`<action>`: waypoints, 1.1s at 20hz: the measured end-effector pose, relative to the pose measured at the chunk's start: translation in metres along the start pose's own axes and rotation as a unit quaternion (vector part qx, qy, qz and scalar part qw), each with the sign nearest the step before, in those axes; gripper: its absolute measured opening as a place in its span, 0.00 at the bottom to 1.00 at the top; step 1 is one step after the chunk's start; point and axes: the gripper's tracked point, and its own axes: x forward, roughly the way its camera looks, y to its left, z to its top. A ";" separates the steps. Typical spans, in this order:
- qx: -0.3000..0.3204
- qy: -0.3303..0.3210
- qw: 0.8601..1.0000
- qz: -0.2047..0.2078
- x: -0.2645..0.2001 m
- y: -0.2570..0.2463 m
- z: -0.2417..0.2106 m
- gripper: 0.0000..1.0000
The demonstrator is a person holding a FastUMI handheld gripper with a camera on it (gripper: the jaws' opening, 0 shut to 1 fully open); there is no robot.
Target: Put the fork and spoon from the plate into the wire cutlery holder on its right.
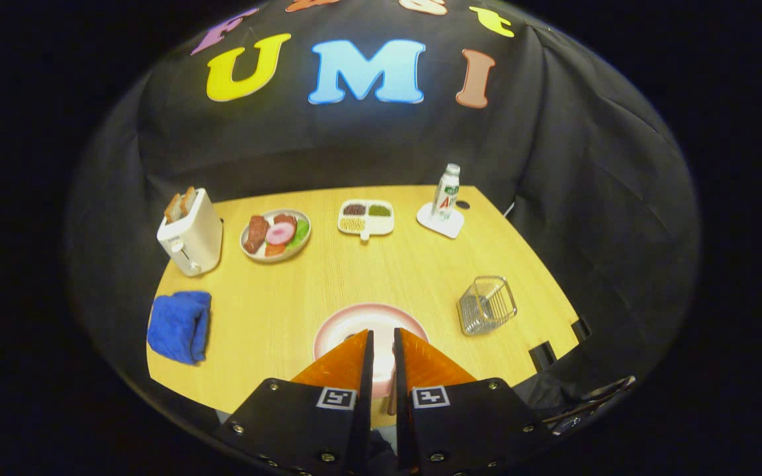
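The pink-rimmed plate (348, 325) lies on the wooden table (407, 264) at its near edge, directly under the gripper (382, 340). The two orange fingers (344, 363) stand nearly together over the plate's centre, a narrow slit between them through which the plate's pale surface shows. A slim tan object (391, 402), possibly a utensil handle, is visible low in that slit; it cannot be identified with certainty, and whether the fingers press on it cannot be told. The fork and spoon cannot be made out on the visible part of the plate; the fingers cover most of it.

The wire cutlery holder (486, 305) stands to the right of the plate, well apart from it, near the table's right edge. It appears tilted, its open top facing up and away.

A folded blue cloth (180, 325) rests at the left edge of the table, level with the plate. Beyond it stands a white toaster (190, 235) with two bread slices (180, 204) in its slots. Just right of the toaster is a dish of play food (276, 235). Further right along the far side lies a white divided tray (366, 218) with three filled compartments, then a bottle (446, 192) upright on a white coaster (440, 221).
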 end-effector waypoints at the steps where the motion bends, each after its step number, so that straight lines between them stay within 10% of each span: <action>1: -0.003 0.020 1.000 -0.002 0.008 0.000 -0.013 0.17; 22: -0.006 0.273 0.962 0.016 0.090 0.016 -0.157 0.17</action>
